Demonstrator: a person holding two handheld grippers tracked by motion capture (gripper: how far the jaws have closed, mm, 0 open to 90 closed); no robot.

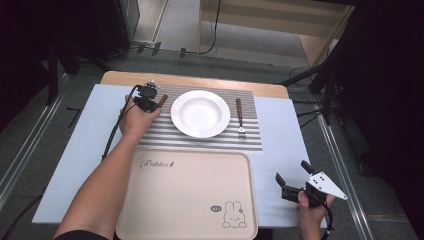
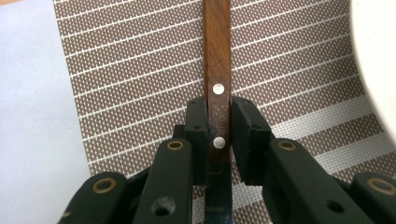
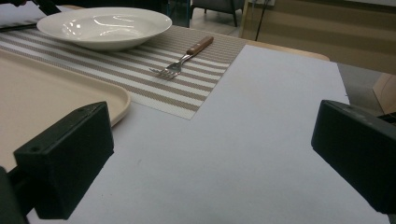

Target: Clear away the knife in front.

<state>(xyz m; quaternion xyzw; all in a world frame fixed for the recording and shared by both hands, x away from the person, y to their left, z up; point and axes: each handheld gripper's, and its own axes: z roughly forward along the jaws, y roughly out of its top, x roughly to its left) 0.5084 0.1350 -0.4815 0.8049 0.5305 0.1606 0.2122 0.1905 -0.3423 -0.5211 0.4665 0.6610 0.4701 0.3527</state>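
**Left jaws on the knife handle at the placemat's left side**

My left gripper (image 2: 218, 128) is clamped on the wooden handle of the knife (image 2: 217, 70), both pads pressing its sides between the two rivets; the steel blade runs back under the jaws. The knife lies flat on the striped placemat (image 1: 250, 135), just beside the left rim of the white plate (image 1: 200, 113). The placemat's left edge is near on the other side, with bare pale blue table cover (image 1: 75, 150) beyond it.

My right gripper (image 3: 212, 154) hangs released, jaws spread wide, over open table cover at the near right corner, close to the table's right edge. The beige tray (image 1: 185, 200) sits just to its left. A fork (image 1: 240, 116) lies on the placemat right of the plate, well apart from both grippers.
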